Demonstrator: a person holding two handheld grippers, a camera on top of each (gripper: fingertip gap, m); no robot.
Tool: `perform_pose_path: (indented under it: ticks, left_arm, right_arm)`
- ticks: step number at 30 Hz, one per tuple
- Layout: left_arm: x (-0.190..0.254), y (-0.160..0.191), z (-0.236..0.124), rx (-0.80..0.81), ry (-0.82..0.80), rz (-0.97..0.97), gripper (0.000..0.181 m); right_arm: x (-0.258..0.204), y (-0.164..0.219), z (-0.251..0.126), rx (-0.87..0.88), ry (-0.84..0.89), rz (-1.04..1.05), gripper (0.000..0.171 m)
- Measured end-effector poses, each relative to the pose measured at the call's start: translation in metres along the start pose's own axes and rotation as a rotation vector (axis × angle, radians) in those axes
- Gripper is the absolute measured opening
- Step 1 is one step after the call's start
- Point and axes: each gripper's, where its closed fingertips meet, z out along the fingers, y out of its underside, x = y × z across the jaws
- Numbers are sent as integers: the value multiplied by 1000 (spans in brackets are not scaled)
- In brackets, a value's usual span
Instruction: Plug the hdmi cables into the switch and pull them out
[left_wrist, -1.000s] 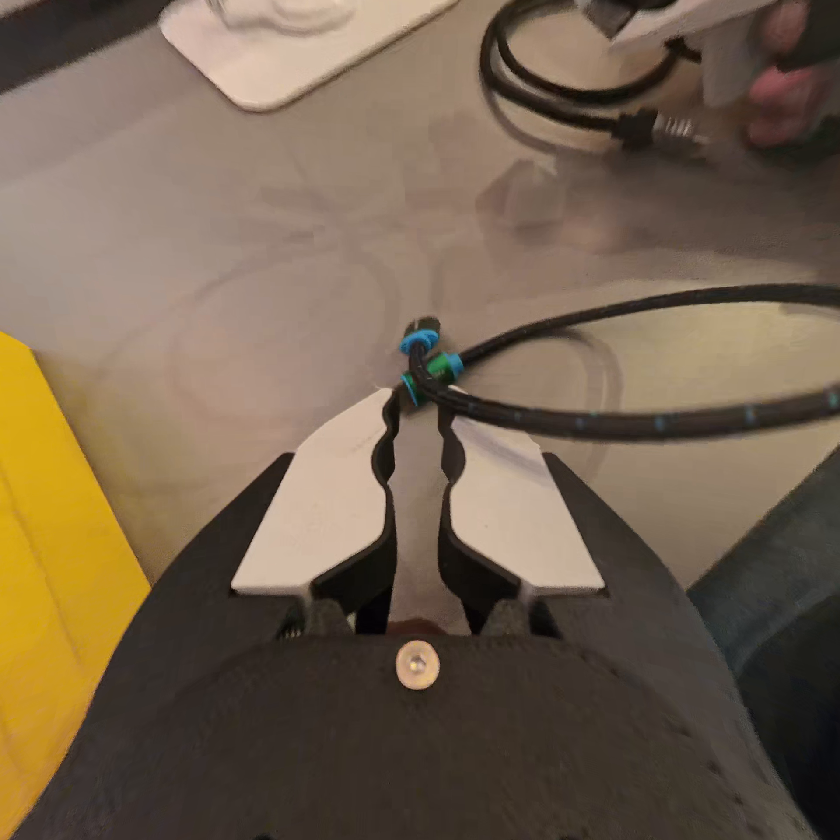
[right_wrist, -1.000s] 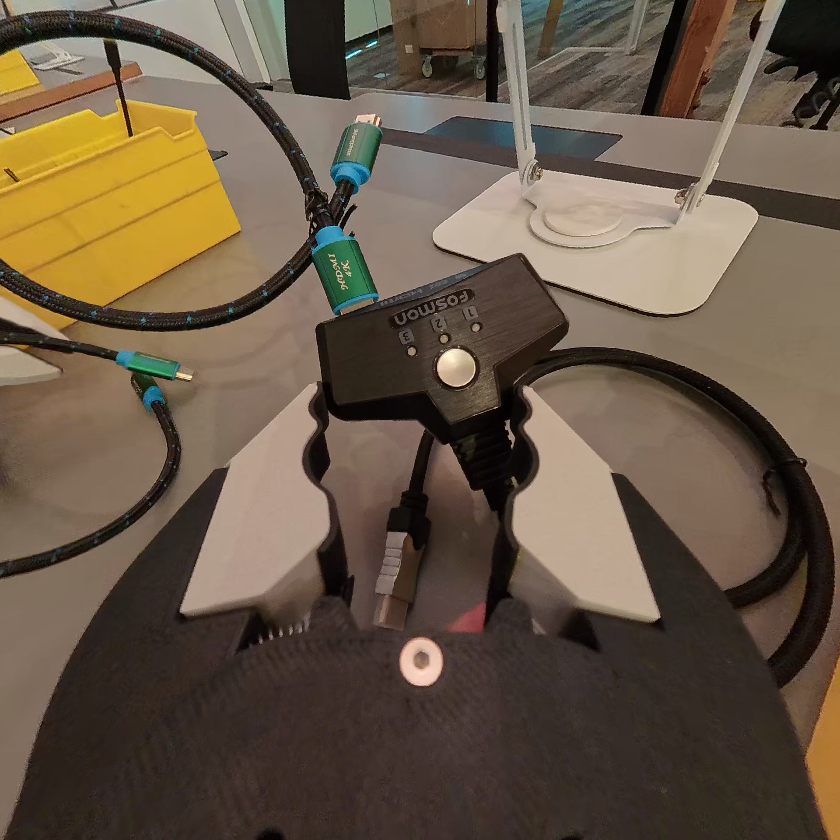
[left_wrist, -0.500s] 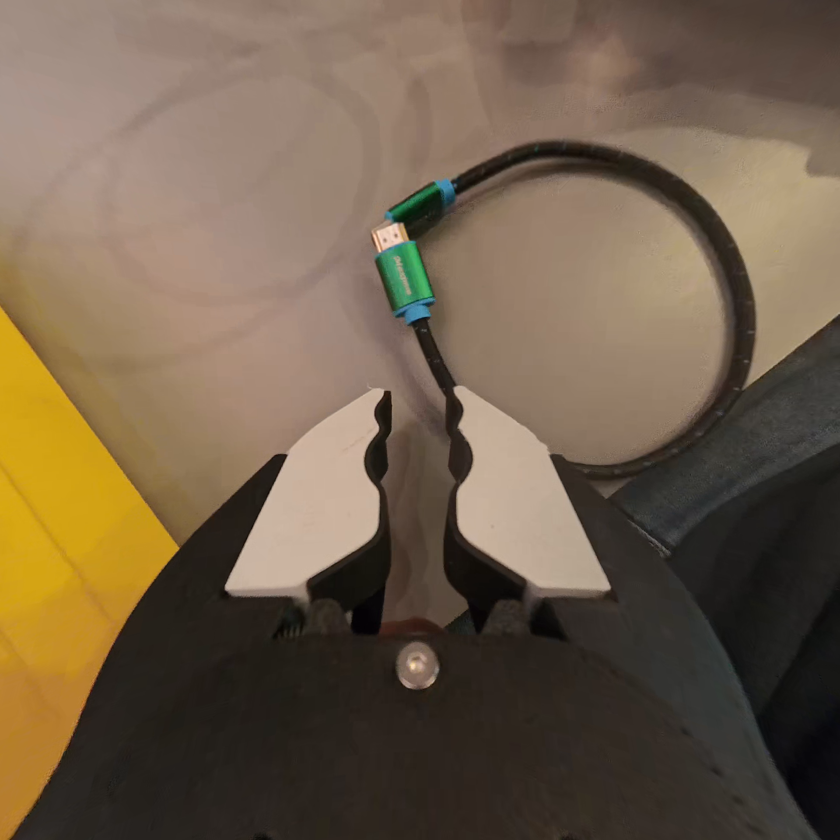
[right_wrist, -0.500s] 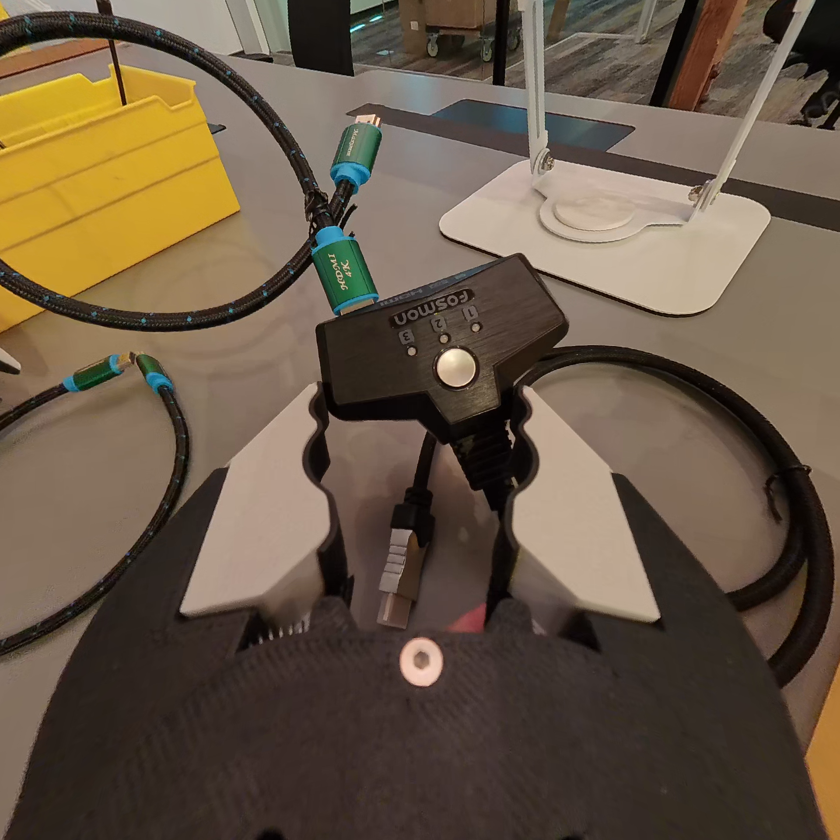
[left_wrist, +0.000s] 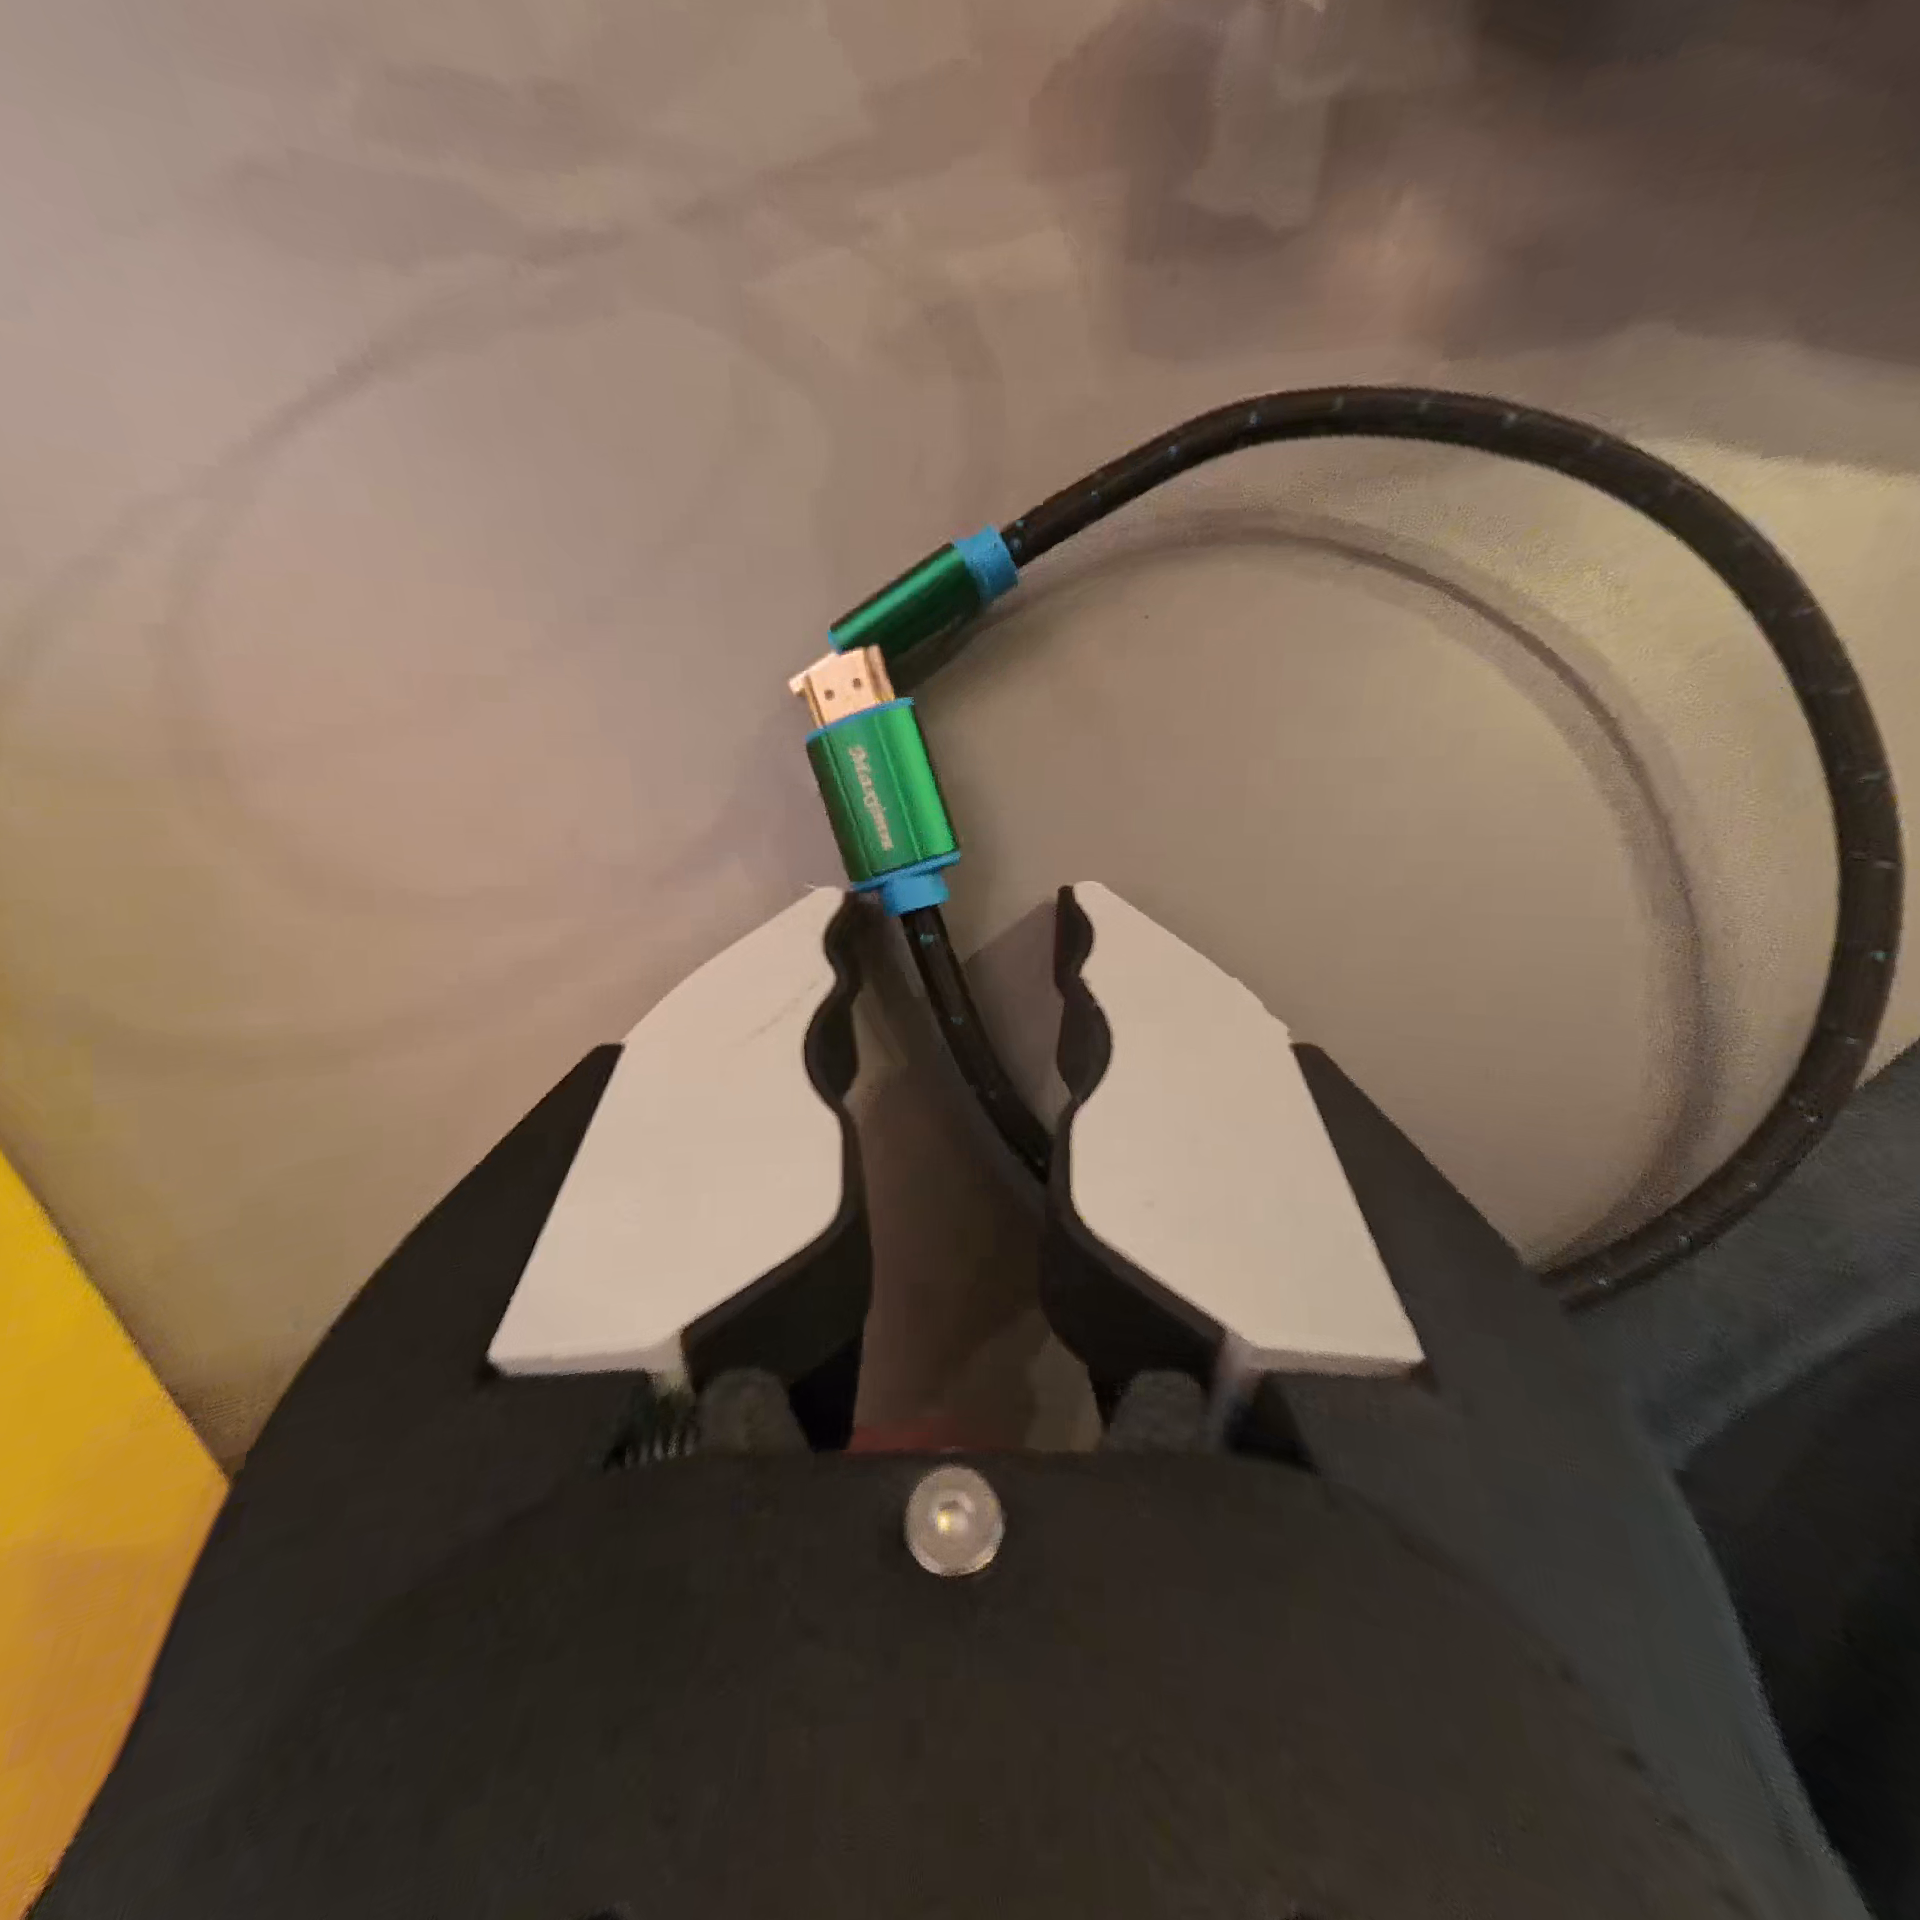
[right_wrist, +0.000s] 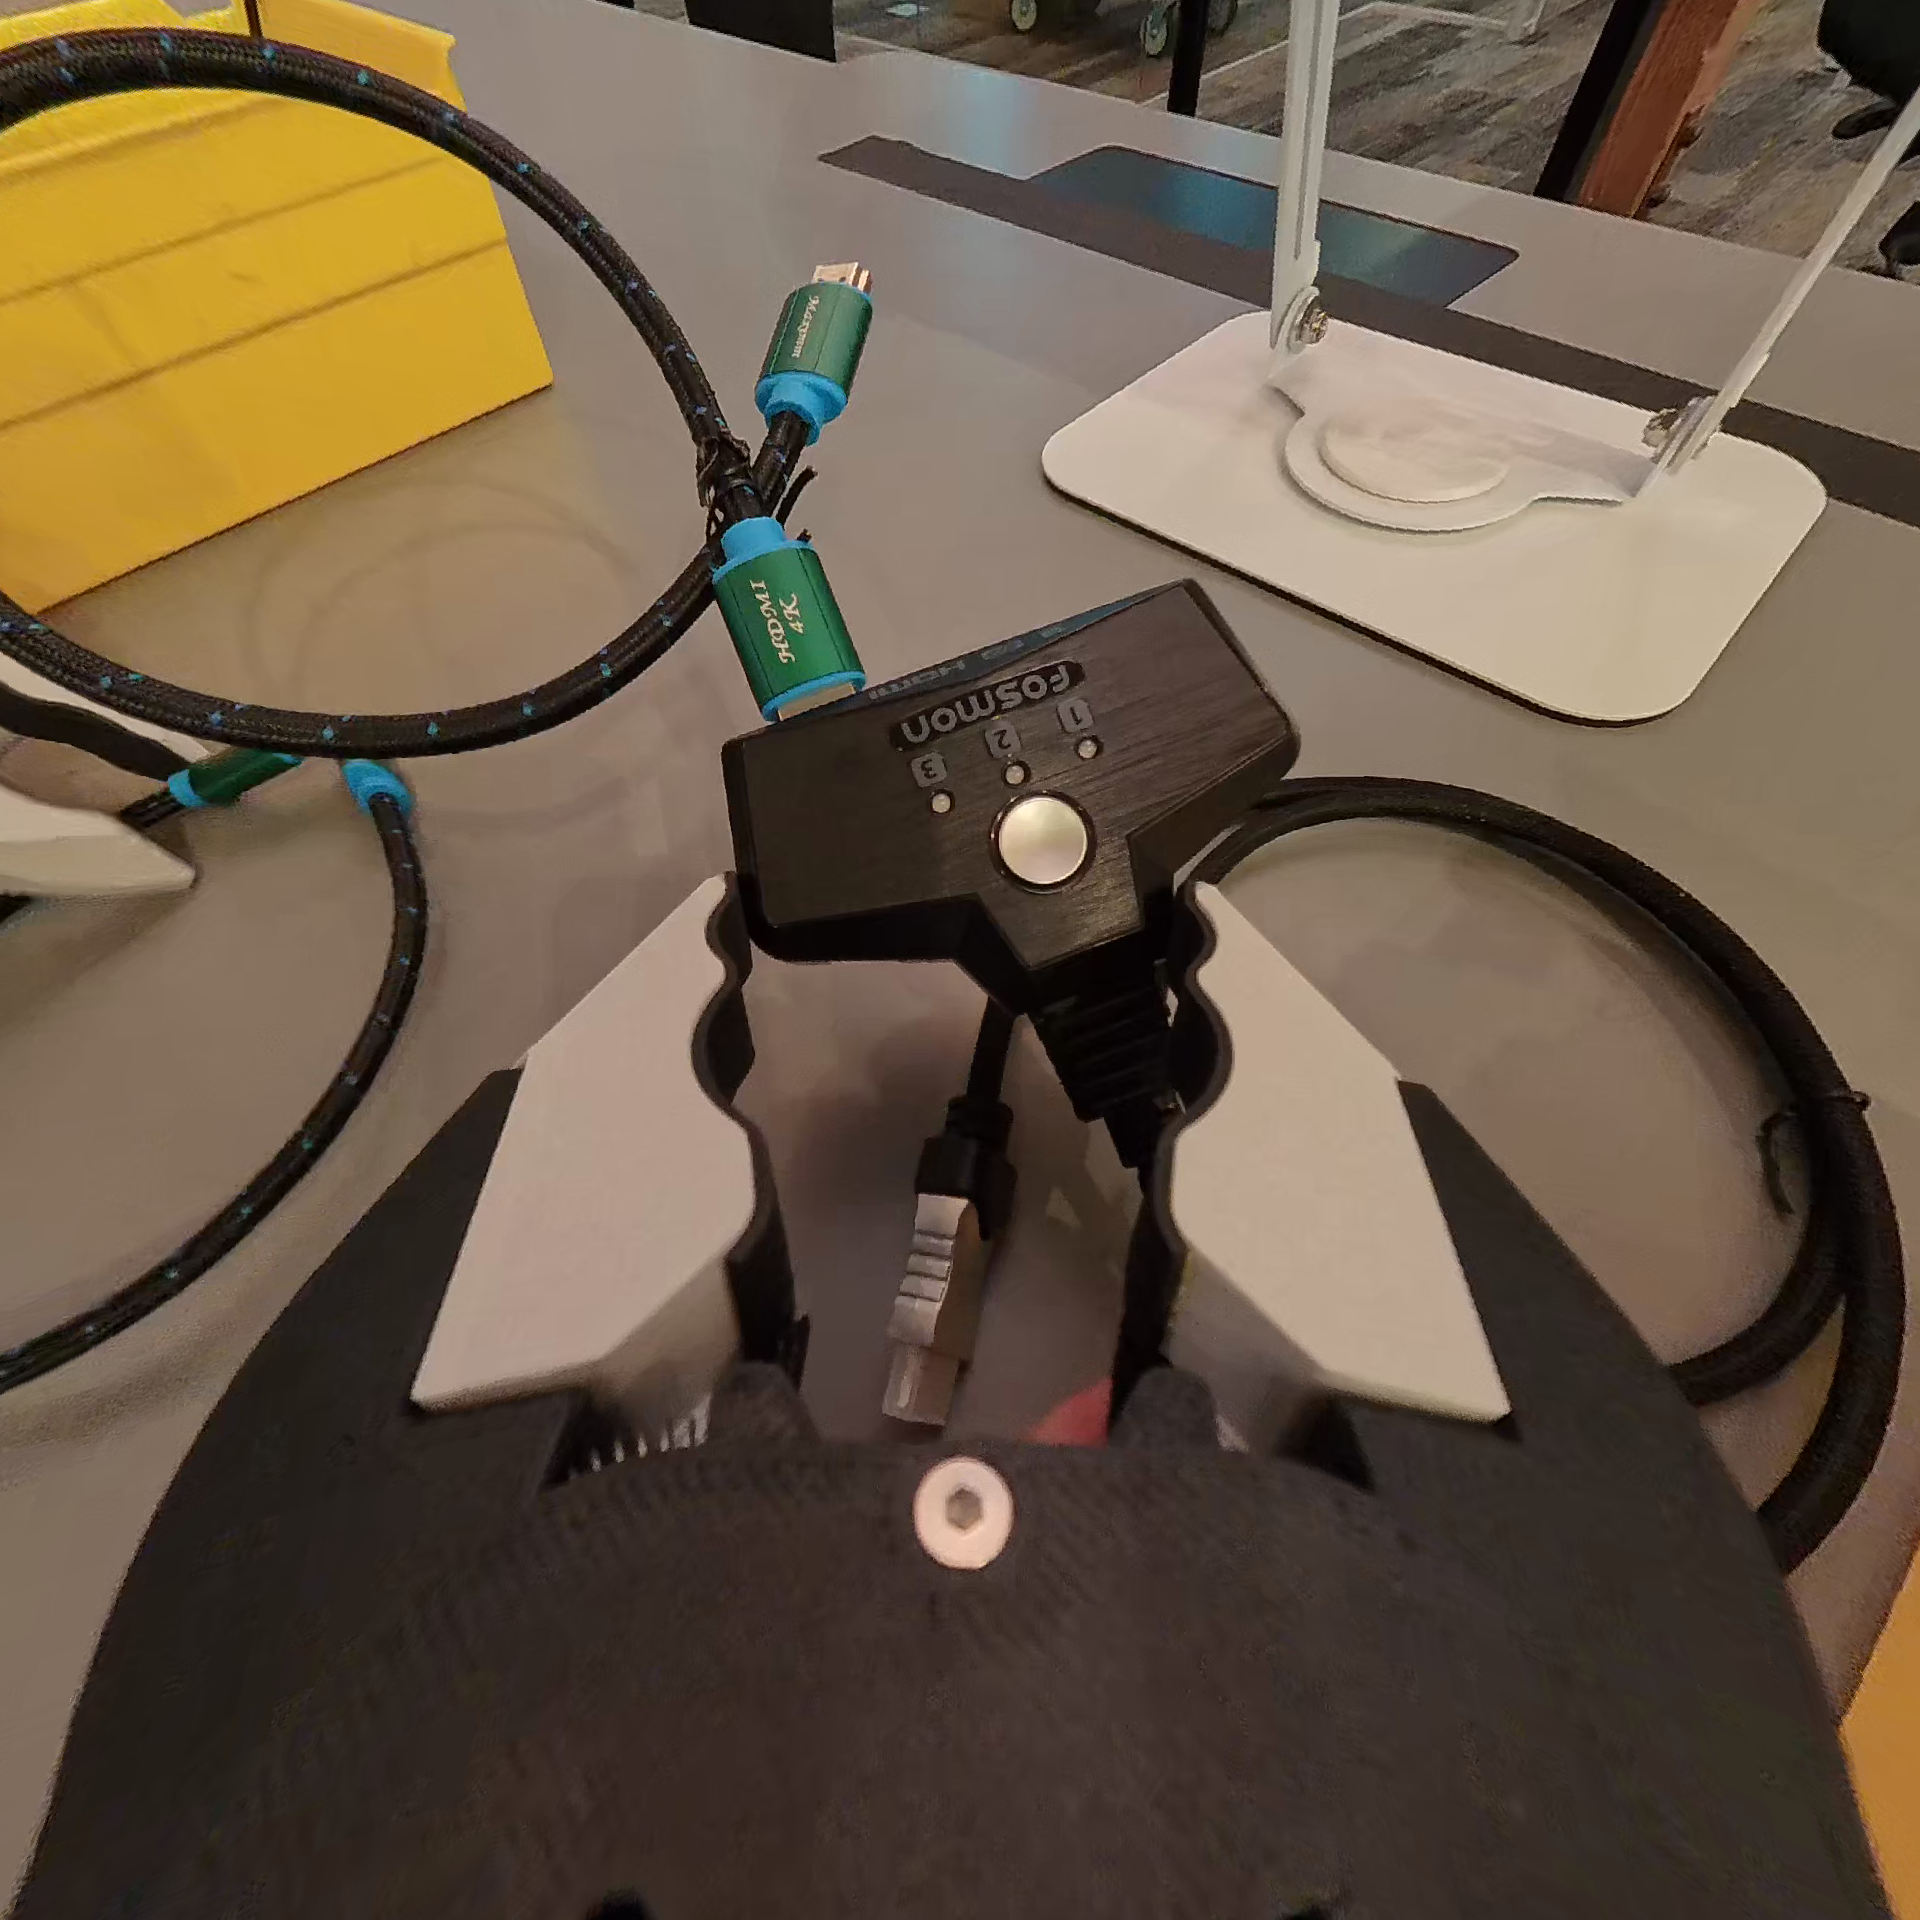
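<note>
Right wrist view: the right gripper (right_wrist: 956, 914) clamps the brushed black switch (right_wrist: 1008, 790), a green metal plug (right_wrist: 792, 636) seated in its far edge. Left gripper (left_wrist: 943, 909) stands narrowly parted around a braided cable (left_wrist: 961, 1023) just behind its green plug (left_wrist: 881, 795).
</note>
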Motion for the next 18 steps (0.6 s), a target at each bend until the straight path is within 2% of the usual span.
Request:
perform_pose_path:
  ticks: [2, 10, 18]
  left_arm:
    - [-3, 0, 0, -1, 0, 19, 12]
    - [1, -2, -5, 35, 29, 33, 10]
    - [2, -5, -16, 62, 6, 108, 9]
  right_arm:
    - [-2, 1, 1, -11, -9, -7, 79]
    - [-17, 26, 10, -182, -35, -147, 79]
    - [-12, 27, 9, -200, 19, -206, 79]
